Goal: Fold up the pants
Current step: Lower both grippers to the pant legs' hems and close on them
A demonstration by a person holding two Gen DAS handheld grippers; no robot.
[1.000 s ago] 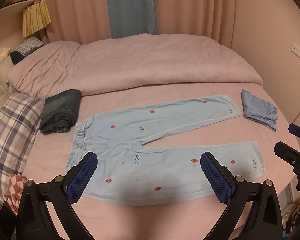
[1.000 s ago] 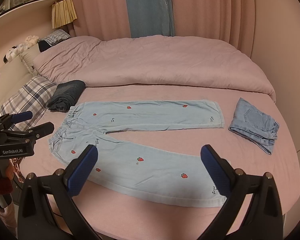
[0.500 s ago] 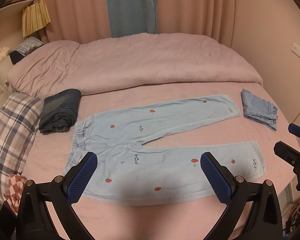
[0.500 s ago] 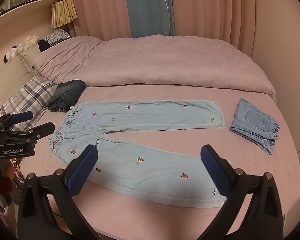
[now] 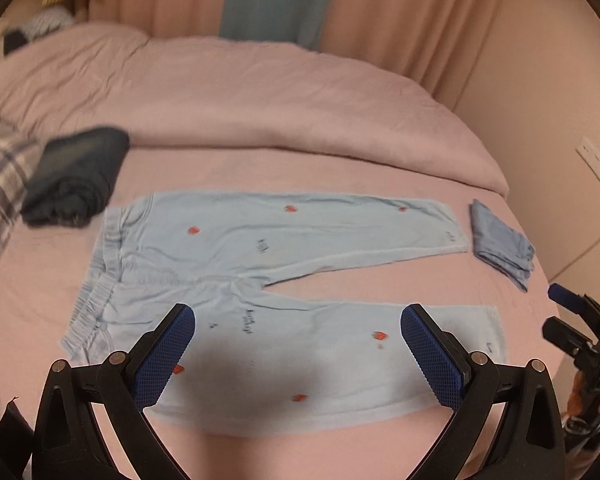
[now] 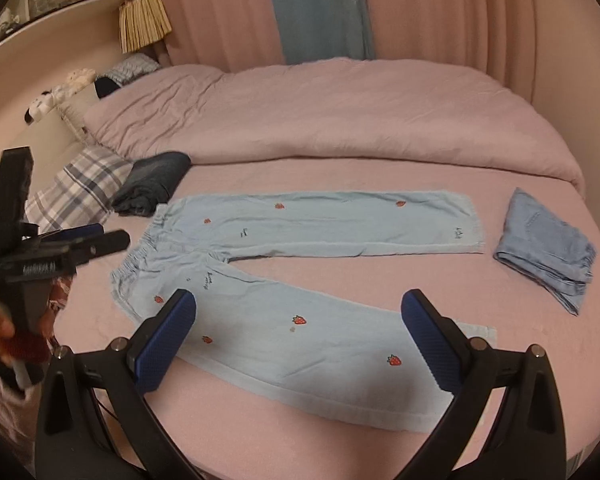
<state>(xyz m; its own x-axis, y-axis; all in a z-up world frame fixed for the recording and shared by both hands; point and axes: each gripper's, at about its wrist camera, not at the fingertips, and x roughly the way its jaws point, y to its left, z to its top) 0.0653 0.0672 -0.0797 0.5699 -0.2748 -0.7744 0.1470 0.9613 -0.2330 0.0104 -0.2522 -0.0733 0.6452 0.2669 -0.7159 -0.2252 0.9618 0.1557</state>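
The left gripper (image 5: pixel 298 354) hangs with its blue pads spread wide, holding nothing, above the near leg of the pants (image 5: pixel 260 280). The right gripper (image 6: pixel 298 344) is equally wide apart and empty over the same leg. The pale blue strawberry-print pants lie flat on the pink bed (image 6: pixel 340 128), waistband left, legs splayed right. A dark folded garment (image 6: pixel 154 184) sits just left of the waistband; folded denim (image 6: pixel 548 244) lies right.

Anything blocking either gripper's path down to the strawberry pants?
Nothing visible. The pants lie flat and uncovered on the bed; the dark folded garment sits beside the waistband and the blue folded garment beyond the cuffs. Left gripper and right gripper hover open above.
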